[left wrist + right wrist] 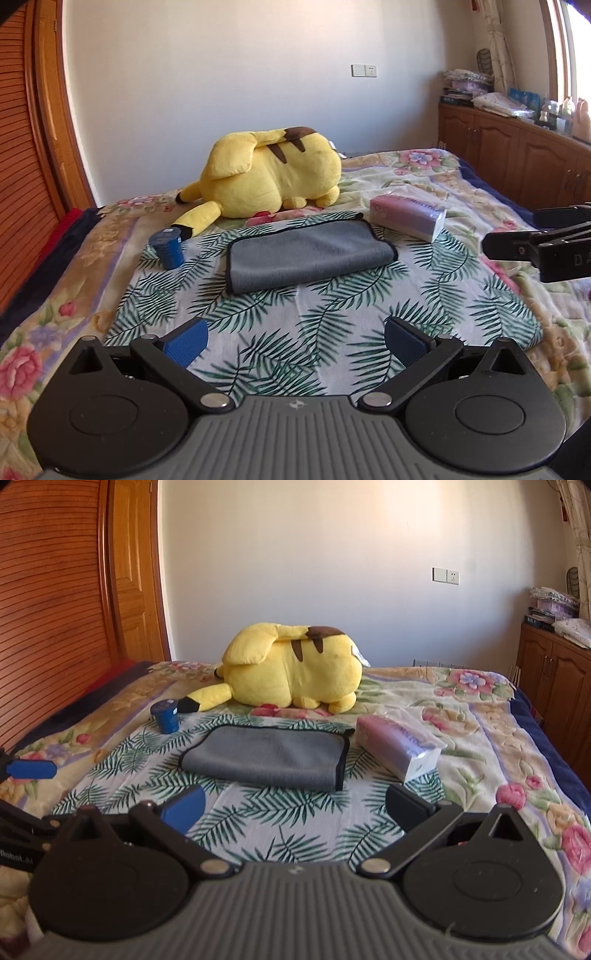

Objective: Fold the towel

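Observation:
A grey towel with black trim [308, 256] lies folded on a palm-leaf cloth [295, 332] spread on the bed. It also shows in the right wrist view [269, 757]. My left gripper [295, 341] is open and empty, held back from the towel's near edge. My right gripper [295, 806] is open and empty too, a little short of the towel. The right gripper shows at the right edge of the left wrist view [535, 243]. A blue pad of the left gripper [31, 768] shows at the left edge of the right wrist view.
A big yellow plush toy [273, 173] lies behind the towel. A blue can [168, 247] stands left of the towel. A pink tissue pack [406, 218] lies to its right. Wooden cabinets [517, 155] line the right wall, and a wooden wardrobe [55, 609] stands left.

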A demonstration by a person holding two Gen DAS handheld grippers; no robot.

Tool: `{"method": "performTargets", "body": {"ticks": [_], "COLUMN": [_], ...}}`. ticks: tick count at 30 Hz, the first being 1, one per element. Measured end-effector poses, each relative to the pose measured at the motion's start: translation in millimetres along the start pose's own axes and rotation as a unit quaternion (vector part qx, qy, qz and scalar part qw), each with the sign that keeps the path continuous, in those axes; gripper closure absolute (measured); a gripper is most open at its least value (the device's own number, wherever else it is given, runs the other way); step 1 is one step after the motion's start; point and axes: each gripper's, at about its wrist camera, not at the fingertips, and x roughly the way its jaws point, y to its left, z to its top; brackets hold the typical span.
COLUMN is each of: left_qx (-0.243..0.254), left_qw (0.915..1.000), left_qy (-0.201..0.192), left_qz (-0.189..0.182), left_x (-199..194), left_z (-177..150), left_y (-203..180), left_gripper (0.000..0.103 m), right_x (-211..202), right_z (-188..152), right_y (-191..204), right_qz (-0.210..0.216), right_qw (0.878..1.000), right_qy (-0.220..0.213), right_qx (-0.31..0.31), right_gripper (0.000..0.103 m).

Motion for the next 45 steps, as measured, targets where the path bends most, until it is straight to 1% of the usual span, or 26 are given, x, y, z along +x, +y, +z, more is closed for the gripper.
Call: {"method": "performTargets", "body": {"ticks": [6, 14, 23, 27, 35, 41, 45], "left_qx": [-0.029, -0.046, -0.046, -0.042, -0.055, -0.058, -0.059], "left_qw": [0.9996, 0.9989, 0.9989, 0.9991, 0.9985, 0.9983, 0.9977], "left_qy": [-0.003, 0.000, 0.005, 0.004, 0.001, -0.009, -0.027], "left_qz": [-0.004, -0.005, -0.004, -0.002, -0.002, 0.007, 0.019], "left_x": [-8, -15, -14, -13, -8, -9, -15], "left_z": [-14, -34, -51, -55, -62, -61, -60], "left_y": [3, 1, -1, -2, 1, 5, 8], "left_gripper": [0.016, 0.016, 0.016, 0.016, 0.016, 0.016, 0.016], "right_x": [-9, -18, -22, -20, -15, -15, -16], "right_z": [-12, -31, -46, -54, -61, -62, -62], "right_y": [2, 8, 11, 11, 9, 7, 7], "right_qz": [-0.002, -0.002, -0.004, -0.008, -0.016, -0.021, -0.026], "right_qw": [1.000, 1.000, 1.000, 1.000, 1.000, 1.000, 1.000], "right_qy": [0.003, 0.011, 0.016, 0.018, 0.017, 0.011, 0.004], "right_qx": [0.004, 0.005, 0.007, 0.004, 0.008, 0.016, 0.015], "right_gripper": [0.000, 0.000, 0.000, 0.000, 0.000, 0.000, 0.000]}}
